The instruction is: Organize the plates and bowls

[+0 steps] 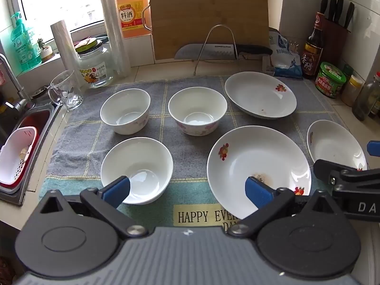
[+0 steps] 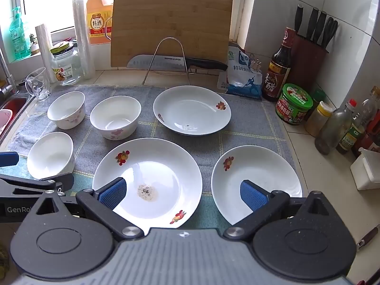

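Both the left gripper (image 1: 187, 190) and right gripper (image 2: 182, 193) hang wide open and empty above the towel (image 1: 166, 123), where three bowls (image 1: 136, 169) and three plates (image 2: 147, 181) lie apart; a shallow rim pinch could let glazed china slip and chip.

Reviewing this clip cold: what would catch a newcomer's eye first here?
Six white dishes spread on the grey checked cloth: three bowls on the left, three fruit-printed plates on the right. The near centre plate has a speckled residue in its middle. Both tongs hang open and empty, the left tongs and right tongs over the near dishes.
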### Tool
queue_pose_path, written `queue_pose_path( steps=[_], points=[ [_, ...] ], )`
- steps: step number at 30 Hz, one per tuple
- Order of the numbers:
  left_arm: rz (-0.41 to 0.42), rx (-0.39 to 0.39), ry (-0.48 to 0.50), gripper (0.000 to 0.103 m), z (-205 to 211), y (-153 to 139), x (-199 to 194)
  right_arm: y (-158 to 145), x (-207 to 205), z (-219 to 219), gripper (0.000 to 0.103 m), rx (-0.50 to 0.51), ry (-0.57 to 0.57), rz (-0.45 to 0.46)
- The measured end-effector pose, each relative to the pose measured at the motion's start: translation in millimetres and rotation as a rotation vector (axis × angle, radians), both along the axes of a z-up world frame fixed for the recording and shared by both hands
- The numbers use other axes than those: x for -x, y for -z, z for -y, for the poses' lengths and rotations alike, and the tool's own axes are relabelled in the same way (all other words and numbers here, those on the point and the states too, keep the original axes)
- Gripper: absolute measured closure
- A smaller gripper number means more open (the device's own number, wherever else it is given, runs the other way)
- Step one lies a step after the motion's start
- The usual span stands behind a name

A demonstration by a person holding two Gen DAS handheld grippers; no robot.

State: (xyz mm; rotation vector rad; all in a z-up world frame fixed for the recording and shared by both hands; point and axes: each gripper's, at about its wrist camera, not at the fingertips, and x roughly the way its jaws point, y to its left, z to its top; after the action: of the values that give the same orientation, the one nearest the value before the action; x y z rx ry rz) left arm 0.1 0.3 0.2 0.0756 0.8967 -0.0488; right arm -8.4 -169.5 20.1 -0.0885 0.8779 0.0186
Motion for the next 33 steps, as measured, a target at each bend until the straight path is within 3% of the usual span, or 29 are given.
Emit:
queue_pose_path(
  steps=[33],
  points=[
    [-0.001, -0.005, 0.000, 0.001, 2.4, 1.7, 1.6, -1.3, 2.3, 0.6, 0.000, 0.003, 0.001, 0.007]
  ],
)
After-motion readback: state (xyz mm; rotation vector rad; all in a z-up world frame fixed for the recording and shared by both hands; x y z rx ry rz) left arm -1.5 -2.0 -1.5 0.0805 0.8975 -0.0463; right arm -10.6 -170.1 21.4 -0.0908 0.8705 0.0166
